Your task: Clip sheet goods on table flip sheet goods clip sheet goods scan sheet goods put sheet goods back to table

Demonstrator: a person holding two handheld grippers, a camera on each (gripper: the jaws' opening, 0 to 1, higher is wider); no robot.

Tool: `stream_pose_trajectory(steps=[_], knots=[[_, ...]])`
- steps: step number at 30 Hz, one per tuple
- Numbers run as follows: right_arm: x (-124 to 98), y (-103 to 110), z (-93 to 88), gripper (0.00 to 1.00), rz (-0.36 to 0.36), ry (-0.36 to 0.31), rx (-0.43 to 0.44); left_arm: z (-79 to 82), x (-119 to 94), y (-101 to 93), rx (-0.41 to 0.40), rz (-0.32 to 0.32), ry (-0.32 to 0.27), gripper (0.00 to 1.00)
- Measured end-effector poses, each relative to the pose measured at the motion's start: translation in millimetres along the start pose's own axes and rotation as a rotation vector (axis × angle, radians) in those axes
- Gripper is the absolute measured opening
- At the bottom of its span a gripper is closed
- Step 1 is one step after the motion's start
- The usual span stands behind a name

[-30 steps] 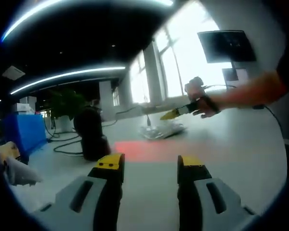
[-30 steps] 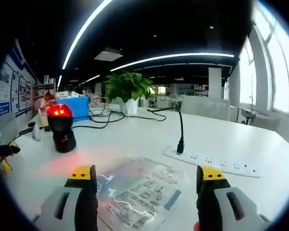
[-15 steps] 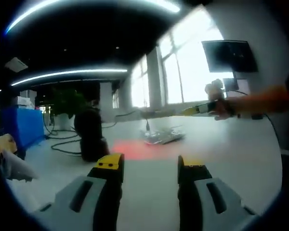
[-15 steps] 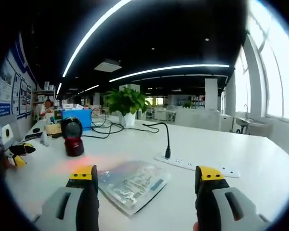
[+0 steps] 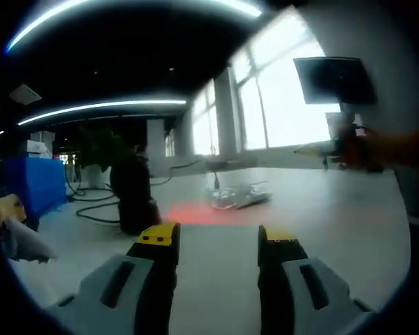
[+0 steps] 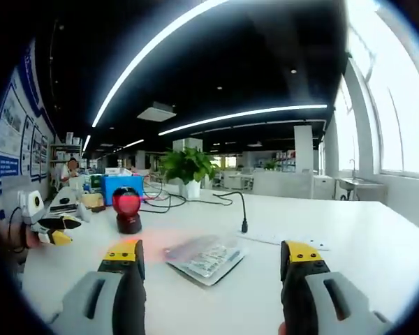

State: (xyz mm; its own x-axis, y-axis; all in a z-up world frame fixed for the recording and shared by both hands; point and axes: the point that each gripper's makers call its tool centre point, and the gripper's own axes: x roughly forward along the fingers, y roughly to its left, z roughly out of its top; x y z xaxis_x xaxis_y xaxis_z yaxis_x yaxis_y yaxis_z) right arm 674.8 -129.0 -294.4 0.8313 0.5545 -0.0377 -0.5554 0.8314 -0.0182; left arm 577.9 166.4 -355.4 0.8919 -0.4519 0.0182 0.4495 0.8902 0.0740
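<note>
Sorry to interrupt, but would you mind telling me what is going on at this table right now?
A person holds a gripper in each hand, and both the left gripper and the right gripper have their jaws open and empty. A flat clear packet lies on the white table, apart from both. Beside it stands a scanner casting a red glow onto the table.

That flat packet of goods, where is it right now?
In the right gripper view the flat packet lies on the white table, between the red-lit scanner and the power strip.
</note>
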Motion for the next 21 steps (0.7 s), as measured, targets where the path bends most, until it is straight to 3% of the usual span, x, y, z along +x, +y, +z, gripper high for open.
stream_pose_trajectory(steps=[6, 12, 17, 21], knots=[[-23, -4, 8.3, 0.73, -0.021, -0.029, -0.014, 1.3, 0, -3.3, 0.003, -0.010, -0.004, 0.37], [-48, -10, 0.1, 0.73, -0.060, -0.051, 0.015, 2.7, -1, -2.2, 0.002, -0.003, -0.010, 0.37], [-59, -10, -2.9, 0.73, -0.071, -0.005, -0.113, 1.6, -1, -2.3, 0.006, -0.001, -0.003, 0.38], [-75, -7, 1.0, 0.71, -0.088, -0.022, -0.110, 0.3, -1, -3.1, 0.015, 0.000, 0.005, 0.38]])
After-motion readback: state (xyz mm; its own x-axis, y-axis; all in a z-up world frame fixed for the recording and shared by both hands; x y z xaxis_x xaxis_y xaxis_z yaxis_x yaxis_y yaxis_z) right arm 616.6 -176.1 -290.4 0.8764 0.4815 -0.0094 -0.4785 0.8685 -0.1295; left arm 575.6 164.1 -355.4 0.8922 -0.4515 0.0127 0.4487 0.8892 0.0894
